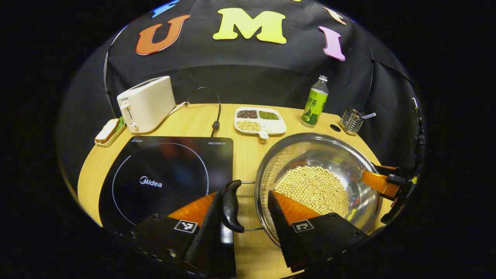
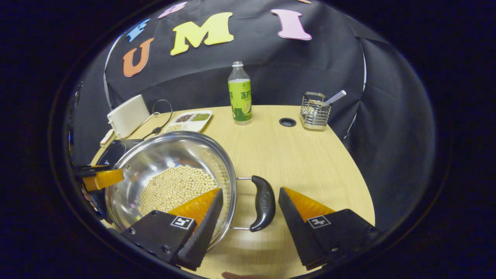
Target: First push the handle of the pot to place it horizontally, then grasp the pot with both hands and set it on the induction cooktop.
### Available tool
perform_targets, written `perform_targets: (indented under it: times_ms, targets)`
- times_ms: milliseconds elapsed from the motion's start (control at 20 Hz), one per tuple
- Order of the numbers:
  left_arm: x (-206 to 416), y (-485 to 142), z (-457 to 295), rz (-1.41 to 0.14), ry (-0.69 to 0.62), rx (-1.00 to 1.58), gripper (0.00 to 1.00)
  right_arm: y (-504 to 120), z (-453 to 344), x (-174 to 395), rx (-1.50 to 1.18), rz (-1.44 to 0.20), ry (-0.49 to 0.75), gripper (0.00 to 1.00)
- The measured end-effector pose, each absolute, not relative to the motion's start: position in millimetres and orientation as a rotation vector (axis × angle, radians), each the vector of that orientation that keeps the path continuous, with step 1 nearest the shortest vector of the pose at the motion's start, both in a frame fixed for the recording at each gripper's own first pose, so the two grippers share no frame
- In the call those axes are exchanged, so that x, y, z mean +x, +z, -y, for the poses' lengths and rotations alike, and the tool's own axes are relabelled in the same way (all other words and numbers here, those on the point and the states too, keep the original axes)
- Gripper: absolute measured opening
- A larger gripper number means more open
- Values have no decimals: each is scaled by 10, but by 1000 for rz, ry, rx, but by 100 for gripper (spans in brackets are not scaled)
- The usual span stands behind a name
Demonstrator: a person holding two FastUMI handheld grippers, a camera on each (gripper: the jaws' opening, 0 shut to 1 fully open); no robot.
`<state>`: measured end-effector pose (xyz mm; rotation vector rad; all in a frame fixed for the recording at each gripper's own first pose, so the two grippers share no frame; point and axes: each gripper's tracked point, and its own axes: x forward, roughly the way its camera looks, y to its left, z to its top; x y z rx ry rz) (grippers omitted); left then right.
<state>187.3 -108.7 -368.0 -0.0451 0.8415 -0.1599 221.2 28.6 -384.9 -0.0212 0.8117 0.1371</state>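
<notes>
Now we have both grippers set at the pot's two side handles, so the handle-pushing looks done and the two-handed grasp is the step in hand. Nearest to us, the left gripper (image 1: 250, 209) has its fingers spread: the left handle (image 1: 231, 206) lies between them, close against the left finger, while the right finger reaches over the rim above the beans. The right gripper (image 2: 250, 209) mirrors this, fingers spread, the right handle (image 2: 263, 202) between them with a gap to the right finger, and the left finger hanging over the pot's rim. Neither pair pinches anything yet.

Just past the fingertips sits the pot (image 1: 333, 155), a shiny steel pan on the wooden table (image 2: 294, 155), holding a bed of soybeans (image 1: 316, 188). Left of the left gripper's fingers, just beside the pot, lies the black cooktop (image 1: 166, 174), bare.

Farther off stand a toaster (image 1: 146, 104), a divided dish of beans (image 1: 259, 120), a green bottle (image 2: 240, 95) and a wire holder (image 2: 314, 110).

Next, we judge, both pairs of fingers must close on their handles together, then lift level so the beans stay put, and carry the pot leftward onto the cooktop.
</notes>
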Motion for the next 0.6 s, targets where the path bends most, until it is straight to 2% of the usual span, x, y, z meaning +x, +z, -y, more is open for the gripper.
perform_targets:
  times_ms: [50, 100, 150, 200, 250, 600]
  targets:
    - [1887, -3689, 1090, -834, -170, -39, 60, -3865, -291, 2221, -21, -815, 142, 86]
    - [1888, -3681, 1086, -830, -175, -49, 73, -3859, -331, 2197, -12, -822, 163, 87]
    - [1892, -3686, 1089, -824, -171, -67, 72, -3870, -318, 2218, -6, -818, 159, 72]
    - [1898, -3681, 1081, -818, -163, -84, 62, -3876, -326, 2212, -8, -826, 159, 70]
    - [1894, -3679, 1083, -817, -158, -95, 62, -3858, -321, 2201, -17, -827, 164, 68]
    - [1908, -3687, 1097, -808, -199, -70, 63, -3875, -326, 2232, -14, -827, 173, 68]
